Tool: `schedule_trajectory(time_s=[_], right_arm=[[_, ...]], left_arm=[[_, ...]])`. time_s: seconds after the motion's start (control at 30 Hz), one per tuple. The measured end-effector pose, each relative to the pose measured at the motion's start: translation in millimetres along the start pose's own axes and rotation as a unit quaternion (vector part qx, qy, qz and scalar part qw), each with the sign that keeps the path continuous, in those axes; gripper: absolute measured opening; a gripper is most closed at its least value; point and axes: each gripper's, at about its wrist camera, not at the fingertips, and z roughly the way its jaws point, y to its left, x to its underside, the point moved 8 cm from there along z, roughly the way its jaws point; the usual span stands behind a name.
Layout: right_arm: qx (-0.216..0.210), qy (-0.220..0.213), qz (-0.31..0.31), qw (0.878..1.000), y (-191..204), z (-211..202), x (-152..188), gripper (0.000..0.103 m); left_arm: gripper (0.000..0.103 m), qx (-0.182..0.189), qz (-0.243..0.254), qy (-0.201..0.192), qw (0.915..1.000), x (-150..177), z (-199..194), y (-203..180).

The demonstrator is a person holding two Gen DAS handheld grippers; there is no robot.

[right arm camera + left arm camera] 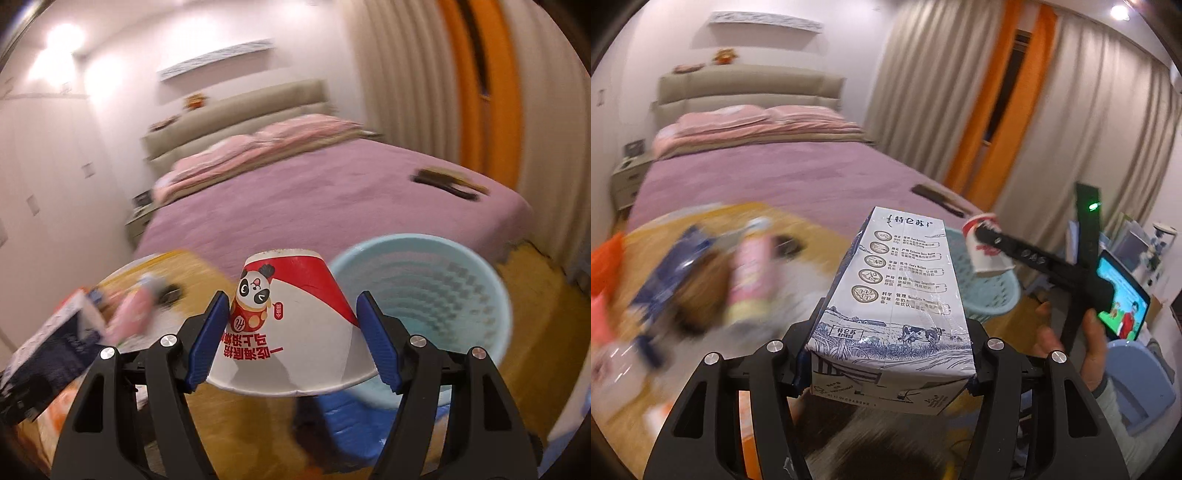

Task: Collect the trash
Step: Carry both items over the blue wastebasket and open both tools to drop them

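Observation:
My left gripper (890, 354) is shut on a blue-and-white milk carton (894, 295), held in the air. My right gripper (291, 332) is shut on an upside-down red-and-white paper cup with a panda (291, 325); it also shows in the left wrist view (988, 247), above the basket. A light blue plastic basket (424, 302) stands on the floor just right of the cup and shows behind the carton in the left wrist view (990, 291). More trash lies blurred on a wooden table (665, 236): a pink bottle (750, 269) and a dark blue packet (668, 273).
A bed with a purple cover (783, 173) fills the background, with a dark remote (938, 199) near its corner. Beige and orange curtains (997, 110) hang at the right. A tablet (1123, 299) glows at the far right. A blue stool (1141, 384) stands below it.

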Motion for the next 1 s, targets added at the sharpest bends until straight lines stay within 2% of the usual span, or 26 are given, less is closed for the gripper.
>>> schedule_trajectory(time_s=[0.2,0.4,0.67,0.7,0.73,0.8,1.0], right_arm=[[0.078,0.044,0.074,0.993,-87.5,41.7,7.7,0.067],[0.112,0.08,0.088,0.987,-131.5,71.9,31.2,0.068],[0.128,0.093,0.095,0.983,-155.7,93.3,35.0,0.069],[0.129,0.094,0.097,0.982,-157.5,94.0,35.8,0.069],[0.13,0.095,0.102,0.982,-159.6,94.4,36.8,0.074],[0.133,0.094,0.111,0.98,-164.2,95.6,35.9,0.083],[0.132,0.07,0.11,0.983,-159.4,94.9,29.2,0.083]], left_arm=[[0.057,0.051,0.008,0.047,0.9976,-18.2,95.5,-53.3],[0.057,0.063,0.0,0.098,0.9931,-12.6,178.5,-85.0],[0.058,0.06,-0.003,0.125,0.9903,-5.8,226.2,-95.4],[0.061,0.06,-0.005,0.124,0.9904,-5.9,228.7,-95.7],[0.069,0.059,-0.007,0.123,0.9906,-6.9,230.5,-96.2],[0.075,0.051,-0.011,0.113,0.9922,-9.8,230.6,-95.7],[0.076,0.041,-0.018,0.094,0.9946,-17.8,213.8,-86.3]])
